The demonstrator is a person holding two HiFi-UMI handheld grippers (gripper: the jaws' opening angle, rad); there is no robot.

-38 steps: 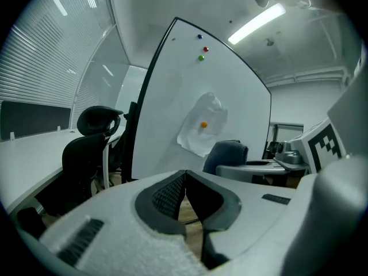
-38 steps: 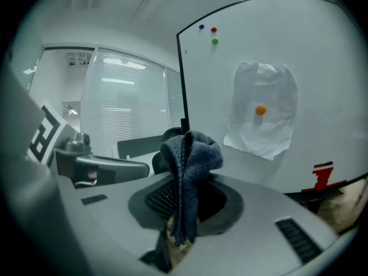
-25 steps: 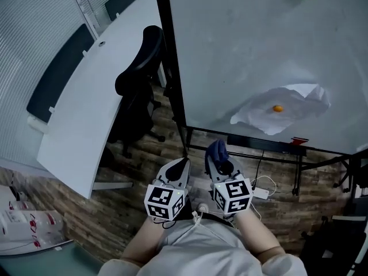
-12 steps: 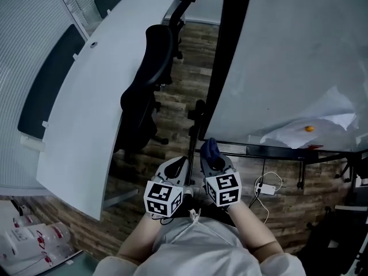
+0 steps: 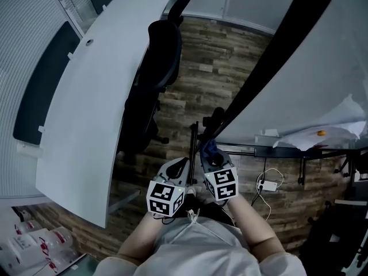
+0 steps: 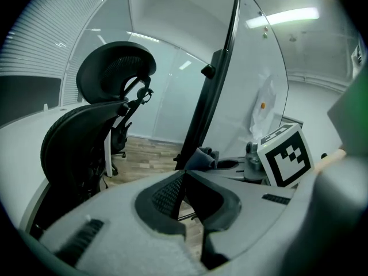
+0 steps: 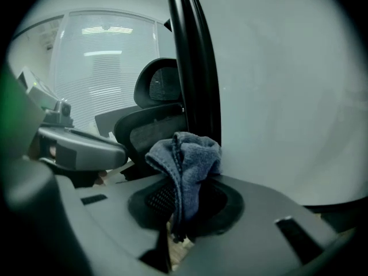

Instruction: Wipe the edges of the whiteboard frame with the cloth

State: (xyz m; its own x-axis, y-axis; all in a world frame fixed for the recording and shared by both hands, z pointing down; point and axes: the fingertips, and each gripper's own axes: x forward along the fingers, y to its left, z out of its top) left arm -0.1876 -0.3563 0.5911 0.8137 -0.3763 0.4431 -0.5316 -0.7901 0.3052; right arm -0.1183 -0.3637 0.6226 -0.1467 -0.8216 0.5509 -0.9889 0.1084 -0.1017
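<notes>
Below the corner of the one whiteboard (image 5: 322, 79) I see two grippers side by side. I count one cloth (image 7: 187, 154), blue-grey and bunched. It is pinched between the jaws of the right gripper (image 5: 214, 161) and stands up above them, just beside the black frame edge (image 7: 195, 68); I cannot tell whether they touch. The left gripper (image 5: 183, 165) is clenched on nothing, its jaws meeting at the tips. One black office chair (image 5: 158, 50) stands by one long white bench (image 5: 86, 108).
</notes>
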